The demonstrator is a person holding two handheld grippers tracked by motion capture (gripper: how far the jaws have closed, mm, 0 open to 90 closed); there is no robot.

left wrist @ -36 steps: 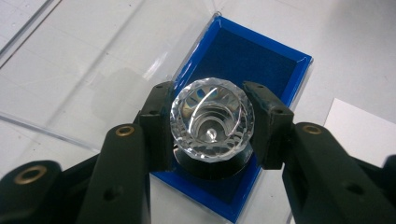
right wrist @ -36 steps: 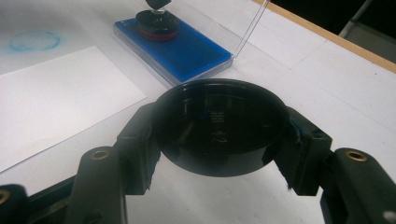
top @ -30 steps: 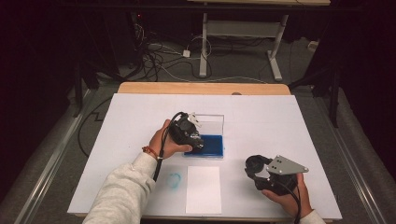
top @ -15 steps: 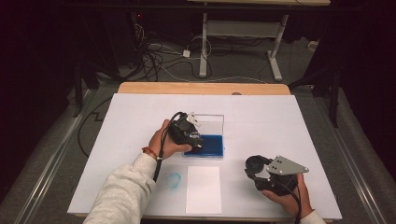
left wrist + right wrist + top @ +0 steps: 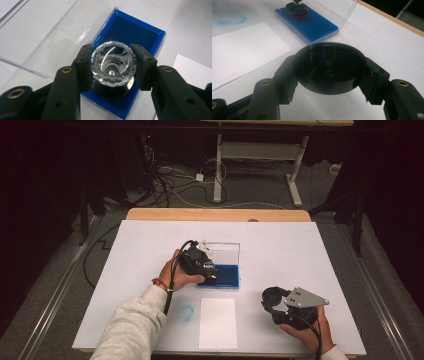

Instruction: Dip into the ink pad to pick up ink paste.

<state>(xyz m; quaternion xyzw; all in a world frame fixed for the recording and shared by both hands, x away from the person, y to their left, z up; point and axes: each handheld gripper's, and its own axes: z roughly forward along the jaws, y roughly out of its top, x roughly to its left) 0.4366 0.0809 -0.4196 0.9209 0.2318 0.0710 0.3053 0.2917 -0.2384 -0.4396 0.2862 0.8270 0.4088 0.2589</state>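
Note:
My left gripper [image 5: 212,273] [image 5: 113,53] is shut on the clear faceted knob [image 5: 113,63] of a stamp. The stamp's black base with a red band [image 5: 297,10] rests on the near left end of a blue ink pad [image 5: 228,276] [image 5: 135,32] [image 5: 317,23]. The pad lies in a clear case whose lid [image 5: 225,251] [image 5: 342,10] stands open behind it. My right gripper [image 5: 274,299] [image 5: 329,67] is shut on a round black cap [image 5: 329,65], held just above the table at the front right.
A white sheet of paper [image 5: 217,322] [image 5: 239,47] lies near the front edge, between the two hands. A blue ring-shaped print [image 5: 186,312] [image 5: 231,18] marks the white table cover [image 5: 300,250] left of the sheet. Cables and table legs lie on the floor beyond.

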